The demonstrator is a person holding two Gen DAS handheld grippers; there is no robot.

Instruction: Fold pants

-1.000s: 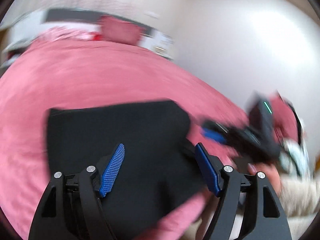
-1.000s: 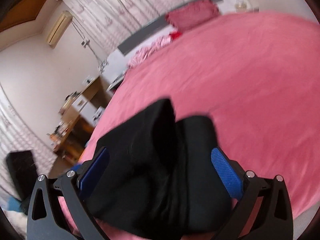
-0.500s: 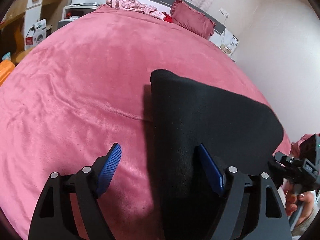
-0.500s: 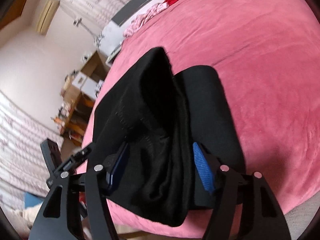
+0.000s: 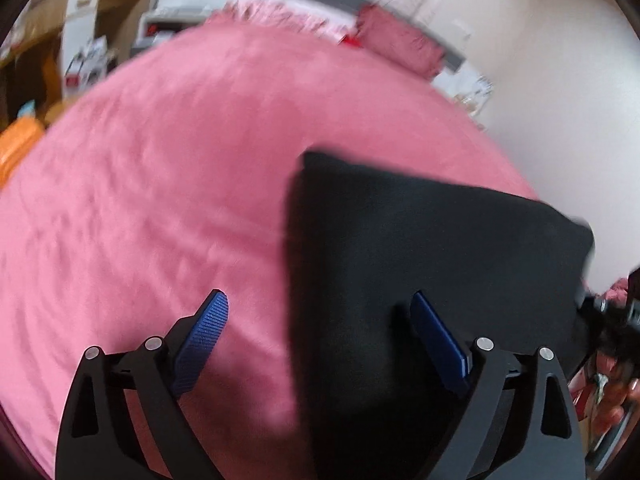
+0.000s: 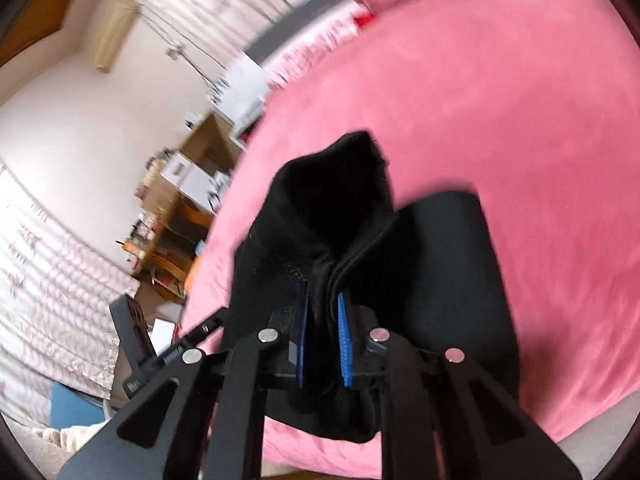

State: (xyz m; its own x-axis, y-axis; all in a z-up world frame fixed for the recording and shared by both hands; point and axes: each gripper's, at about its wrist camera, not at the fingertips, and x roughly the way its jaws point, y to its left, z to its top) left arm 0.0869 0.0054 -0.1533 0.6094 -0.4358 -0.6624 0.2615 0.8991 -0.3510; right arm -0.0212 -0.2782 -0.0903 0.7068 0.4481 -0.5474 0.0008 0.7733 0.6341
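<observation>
The black pants lie folded on the pink bed, near its right front edge. My left gripper is open; its right blue fingertip is over the pants and its left one over bare bedspread. In the right wrist view my right gripper is shut on a raised bunch of the black pants, with the rest of the fabric spread flat to the right. The right gripper shows blurred at the right edge of the left wrist view.
A pink pillow and crumpled bedding lie at the head of the bed. Wooden shelves with boxes stand left of the bed. An orange object sits at the left side. The wall is at the right.
My right gripper has closed from open onto the bunched pants. The left gripper stays open and has shifted slightly, with the view blurred by motion.
</observation>
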